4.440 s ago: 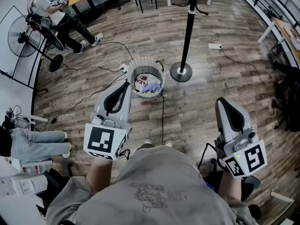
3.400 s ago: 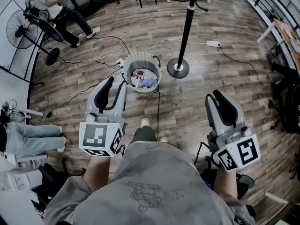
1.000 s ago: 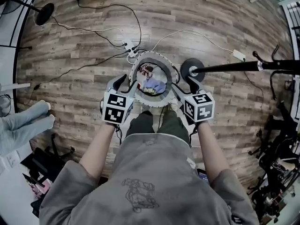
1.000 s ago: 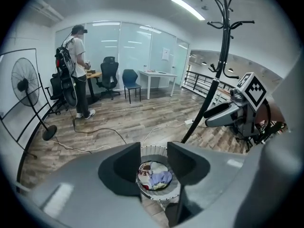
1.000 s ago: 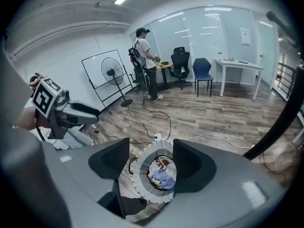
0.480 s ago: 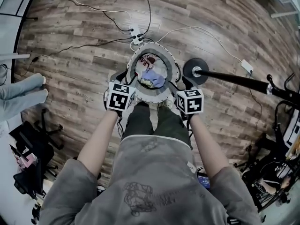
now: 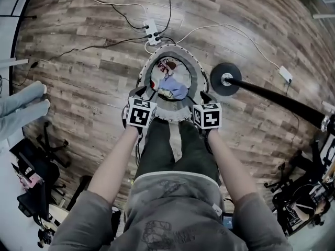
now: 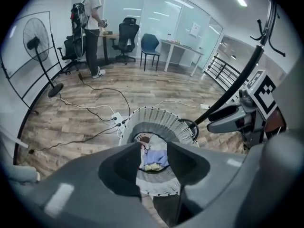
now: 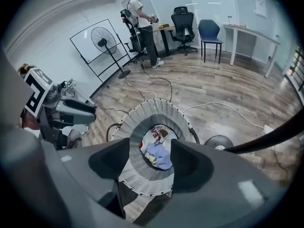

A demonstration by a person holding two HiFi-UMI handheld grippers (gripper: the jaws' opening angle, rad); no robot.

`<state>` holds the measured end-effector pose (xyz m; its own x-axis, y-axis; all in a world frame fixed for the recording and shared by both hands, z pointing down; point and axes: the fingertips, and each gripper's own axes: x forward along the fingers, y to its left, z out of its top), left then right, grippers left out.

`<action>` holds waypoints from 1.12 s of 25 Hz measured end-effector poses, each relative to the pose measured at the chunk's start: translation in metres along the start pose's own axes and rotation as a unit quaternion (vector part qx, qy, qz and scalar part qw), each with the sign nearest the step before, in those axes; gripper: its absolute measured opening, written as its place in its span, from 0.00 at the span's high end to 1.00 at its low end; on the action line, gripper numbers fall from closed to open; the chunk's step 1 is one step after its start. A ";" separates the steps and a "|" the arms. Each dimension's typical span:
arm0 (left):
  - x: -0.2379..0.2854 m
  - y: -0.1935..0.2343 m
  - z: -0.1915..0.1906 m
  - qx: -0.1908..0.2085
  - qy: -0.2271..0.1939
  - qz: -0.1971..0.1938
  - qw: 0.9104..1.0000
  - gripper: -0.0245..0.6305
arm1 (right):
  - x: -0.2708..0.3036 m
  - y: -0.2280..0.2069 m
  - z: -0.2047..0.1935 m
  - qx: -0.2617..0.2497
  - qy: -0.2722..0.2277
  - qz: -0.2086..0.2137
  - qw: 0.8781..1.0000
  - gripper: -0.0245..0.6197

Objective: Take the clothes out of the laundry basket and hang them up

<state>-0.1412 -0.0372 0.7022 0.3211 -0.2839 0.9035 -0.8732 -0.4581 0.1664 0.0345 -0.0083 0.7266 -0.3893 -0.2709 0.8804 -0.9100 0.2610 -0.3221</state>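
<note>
Left tool [image 8: 154, 153] and right tool [image 9: 149, 158] side by side, jaws apart and empty, over near rim of laundry basket [image 7: 172, 107], clothes [image 7: 172, 85] inside, below both

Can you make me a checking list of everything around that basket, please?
Surface: wood-plank floor.
Job's things: white laundry basket upright; lilac garment and other clothes inside; black coat stand beside it.
Clutter: dark items at the left edge, too unclear to name.
Grippers: left gripper and right gripper open, empty, at the basket's near rim.
Cables: several cables run to a white power strip beyond the basket.
Surroundings: floor fan, office chairs, a standing person.
</note>
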 end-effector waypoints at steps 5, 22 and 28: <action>0.064 0.010 -0.024 -0.029 0.022 -0.016 0.999 0.70 | 0.053 -0.016 -0.022 0.008 0.021 -0.004 1.000 0.51; 0.246 0.040 -0.103 -0.048 0.110 -0.002 0.993 0.70 | 0.226 -0.058 -0.095 0.095 0.053 0.008 0.994 0.49; 0.295 0.047 -0.135 -0.104 0.126 -0.013 0.987 0.70 | 0.282 -0.073 -0.124 0.152 0.074 -0.016 0.985 0.49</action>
<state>-0.1375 -0.0286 1.0300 0.2653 -0.0451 0.9631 -0.9308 -0.2723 0.2437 0.0083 0.0112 1.0416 -0.3558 -0.1298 0.9255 -0.9307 -0.0411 -0.3636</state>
